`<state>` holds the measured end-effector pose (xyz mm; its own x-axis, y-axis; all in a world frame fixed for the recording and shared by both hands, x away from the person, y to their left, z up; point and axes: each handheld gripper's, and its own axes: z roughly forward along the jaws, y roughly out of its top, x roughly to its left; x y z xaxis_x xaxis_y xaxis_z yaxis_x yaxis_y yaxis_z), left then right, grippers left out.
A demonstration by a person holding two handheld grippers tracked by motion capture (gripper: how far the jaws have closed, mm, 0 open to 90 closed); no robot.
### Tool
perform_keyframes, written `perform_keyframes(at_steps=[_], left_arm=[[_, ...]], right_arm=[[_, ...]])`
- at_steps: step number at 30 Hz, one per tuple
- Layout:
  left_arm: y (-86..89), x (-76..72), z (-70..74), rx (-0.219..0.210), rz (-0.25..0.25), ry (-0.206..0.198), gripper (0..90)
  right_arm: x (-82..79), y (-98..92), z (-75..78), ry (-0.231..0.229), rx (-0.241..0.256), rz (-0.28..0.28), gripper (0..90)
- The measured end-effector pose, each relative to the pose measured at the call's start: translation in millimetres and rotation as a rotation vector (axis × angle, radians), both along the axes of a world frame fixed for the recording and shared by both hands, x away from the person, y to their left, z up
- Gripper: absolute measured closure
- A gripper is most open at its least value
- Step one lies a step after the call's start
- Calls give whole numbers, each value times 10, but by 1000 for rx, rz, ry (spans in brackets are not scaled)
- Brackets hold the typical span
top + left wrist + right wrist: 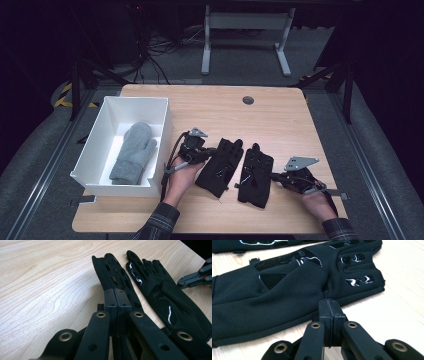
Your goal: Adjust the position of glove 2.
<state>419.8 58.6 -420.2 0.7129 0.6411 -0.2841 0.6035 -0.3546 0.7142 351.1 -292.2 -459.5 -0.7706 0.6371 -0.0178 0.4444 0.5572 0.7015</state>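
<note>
We hold our left gripper (207, 154), jaws pressed together, at the left black glove's (221, 166) edge, and our closed right gripper (274, 176) just beside the right black glove (256, 174).

Matt black cloth gloves (239, 170) with glossy patches lie on a smooth pale wooden table (280, 115)

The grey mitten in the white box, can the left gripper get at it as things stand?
Probably yes. The grey mitten lies uncovered in the open-topped white box, just beside the left gripper; only the box wall stands between.
</note>
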Motion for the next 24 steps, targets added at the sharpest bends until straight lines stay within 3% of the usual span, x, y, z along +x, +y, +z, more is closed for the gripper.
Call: perform_keyframes(at_steps=[9, 14, 24], left_arm=[[-55, 6, 78, -31, -7, -16, 900], [-109, -5, 166, -75, -28, -20, 900], [-249, -21, 271, -94, -67, -27, 900]], right_arm=[[11, 126, -4, 2, 2, 32, 900], [28, 227, -5, 3, 7, 55, 900], [69, 332, -13, 4, 15, 84, 900]])
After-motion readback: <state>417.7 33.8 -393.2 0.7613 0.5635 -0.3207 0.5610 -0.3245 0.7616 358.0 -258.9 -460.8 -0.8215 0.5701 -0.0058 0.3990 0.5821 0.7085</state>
